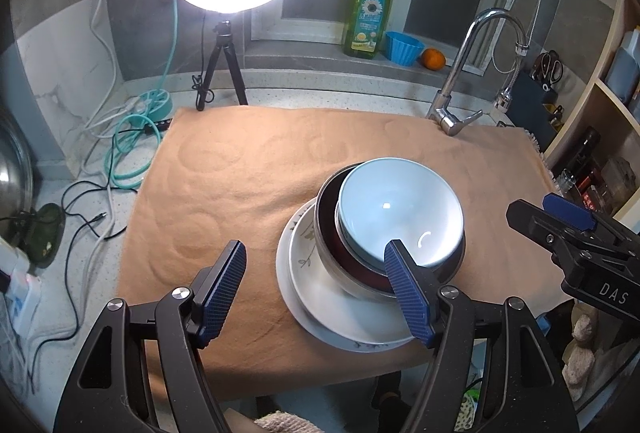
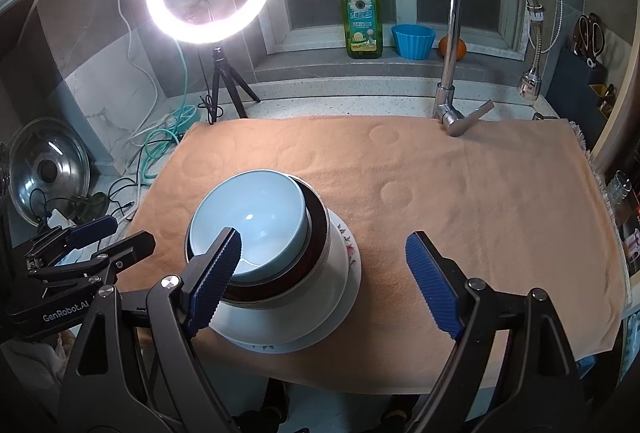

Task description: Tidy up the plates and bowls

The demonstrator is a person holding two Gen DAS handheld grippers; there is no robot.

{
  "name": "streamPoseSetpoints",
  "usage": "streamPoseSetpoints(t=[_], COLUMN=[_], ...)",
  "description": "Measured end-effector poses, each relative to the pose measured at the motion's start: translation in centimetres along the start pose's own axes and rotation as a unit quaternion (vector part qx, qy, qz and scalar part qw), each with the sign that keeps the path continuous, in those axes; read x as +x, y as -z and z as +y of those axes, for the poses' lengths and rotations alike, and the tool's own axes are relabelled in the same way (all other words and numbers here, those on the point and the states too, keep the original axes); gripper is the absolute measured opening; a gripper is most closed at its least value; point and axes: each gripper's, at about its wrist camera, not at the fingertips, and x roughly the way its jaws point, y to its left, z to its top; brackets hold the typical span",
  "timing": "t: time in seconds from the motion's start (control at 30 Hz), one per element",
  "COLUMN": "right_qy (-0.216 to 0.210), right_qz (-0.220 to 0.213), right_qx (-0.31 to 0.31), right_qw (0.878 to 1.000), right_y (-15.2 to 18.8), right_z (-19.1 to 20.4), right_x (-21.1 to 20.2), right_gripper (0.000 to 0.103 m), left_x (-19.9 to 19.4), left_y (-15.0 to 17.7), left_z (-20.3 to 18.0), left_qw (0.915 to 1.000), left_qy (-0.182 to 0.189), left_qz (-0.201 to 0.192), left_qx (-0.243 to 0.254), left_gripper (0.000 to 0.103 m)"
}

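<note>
Left wrist: both tools (image 1: 316, 293) (image 2: 324, 281) gape beside stacked bowls (image 1: 400, 213).

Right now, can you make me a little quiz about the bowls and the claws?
1. True or false: the light blue bowl sits on top of the stack.
2. What lies at the bottom of the stack? A) white plate B) orange C) pot lid
3. Fill in: both the left claw and the right claw are ____.

Key: 1 true. 2 A. 3 open; neither holds anything. The stack stands on the peach towel.
</note>
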Motion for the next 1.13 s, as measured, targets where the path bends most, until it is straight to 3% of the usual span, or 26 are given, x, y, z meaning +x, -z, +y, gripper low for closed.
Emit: streamPoseSetpoints(t=[1.13], right_qy=[-0.001], right_qz=[0.009], right_qx=[-0.001], right_qw=[1.0], right_y=[0.3], right_z=[-0.1], right_x=[1.2], right_gripper=[0.087], left_x=[0.5], left_y=[-0.6], left_z=[-0.2], left_qw=[0.9999], left_qy=[-0.004], left_qz=[-0.01], left_qx=[0.006], left_gripper=[0.072])
